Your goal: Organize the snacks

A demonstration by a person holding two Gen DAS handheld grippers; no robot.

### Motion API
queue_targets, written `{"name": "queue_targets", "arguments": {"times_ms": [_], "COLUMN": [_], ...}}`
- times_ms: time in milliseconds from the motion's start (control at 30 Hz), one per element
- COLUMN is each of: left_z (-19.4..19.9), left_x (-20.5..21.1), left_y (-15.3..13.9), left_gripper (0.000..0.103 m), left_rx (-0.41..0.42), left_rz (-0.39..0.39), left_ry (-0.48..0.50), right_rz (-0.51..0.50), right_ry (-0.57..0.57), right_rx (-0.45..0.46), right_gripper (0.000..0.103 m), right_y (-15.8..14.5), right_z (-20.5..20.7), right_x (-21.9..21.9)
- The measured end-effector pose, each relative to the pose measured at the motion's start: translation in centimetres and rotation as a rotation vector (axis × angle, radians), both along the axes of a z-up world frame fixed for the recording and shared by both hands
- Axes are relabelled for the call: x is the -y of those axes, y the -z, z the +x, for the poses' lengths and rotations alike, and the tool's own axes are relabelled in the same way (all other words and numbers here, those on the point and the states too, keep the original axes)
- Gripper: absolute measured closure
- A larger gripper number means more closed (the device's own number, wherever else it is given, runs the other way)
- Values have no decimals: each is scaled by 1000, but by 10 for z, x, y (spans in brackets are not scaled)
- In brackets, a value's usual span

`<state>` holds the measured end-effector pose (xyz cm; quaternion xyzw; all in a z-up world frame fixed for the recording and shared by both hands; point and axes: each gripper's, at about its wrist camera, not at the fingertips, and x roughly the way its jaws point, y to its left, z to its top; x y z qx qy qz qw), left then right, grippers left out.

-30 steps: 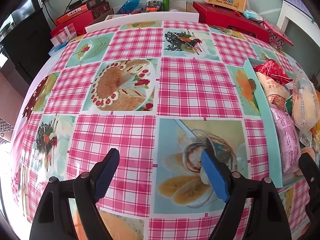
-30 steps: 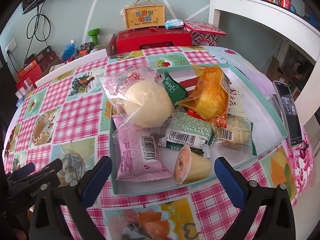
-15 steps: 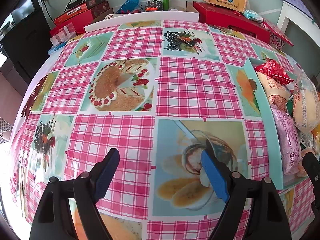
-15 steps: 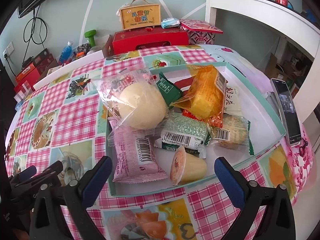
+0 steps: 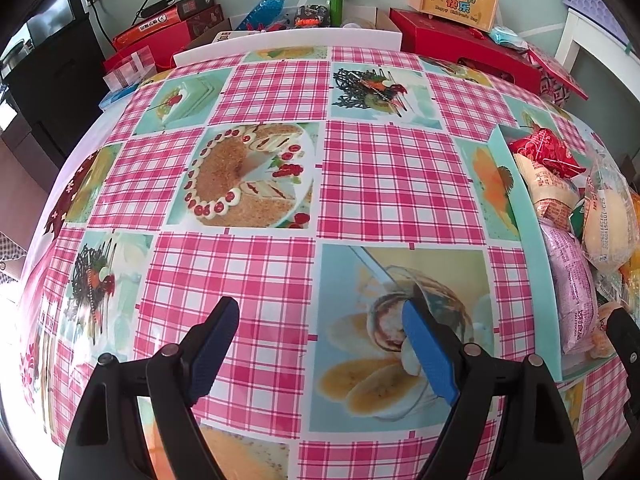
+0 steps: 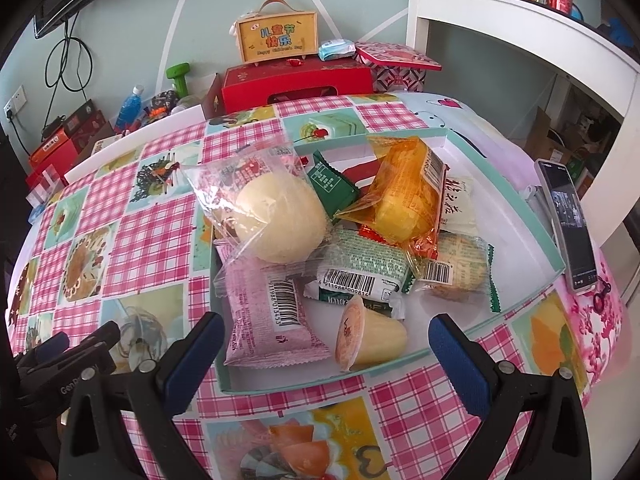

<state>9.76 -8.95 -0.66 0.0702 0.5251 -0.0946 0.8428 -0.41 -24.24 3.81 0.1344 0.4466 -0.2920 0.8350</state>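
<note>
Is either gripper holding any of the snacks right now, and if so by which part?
Nothing is held. The left gripper and right gripper are both open and empty.

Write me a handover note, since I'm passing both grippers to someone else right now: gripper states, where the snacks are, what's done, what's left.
Left gripper: open, empty, over bare tablecloth.
Right gripper: open, empty, at the near edge of the teal tray.
Snacks: all piled in the tray, including the pink packet, jelly cup, round bun and orange packet.
Done: nothing visibly sorted.
Left: all of the organizing.
</note>
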Motion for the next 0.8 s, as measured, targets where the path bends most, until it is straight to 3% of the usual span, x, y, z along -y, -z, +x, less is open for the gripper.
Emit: {"name": "queue_targets", "arguments": {"times_ms": [800], "left_z": [-1], "left_x": [0], "left_y": [-5], "left_gripper": [19], "left_rx": [21], "left_rz": [-13], "left_ry": [2], "right_rz": [4], "right_ry": [8], "right_rx": [-1], "right_gripper": [0], "right_y": [0], "right_z": [-3], "right_x": [4]}}
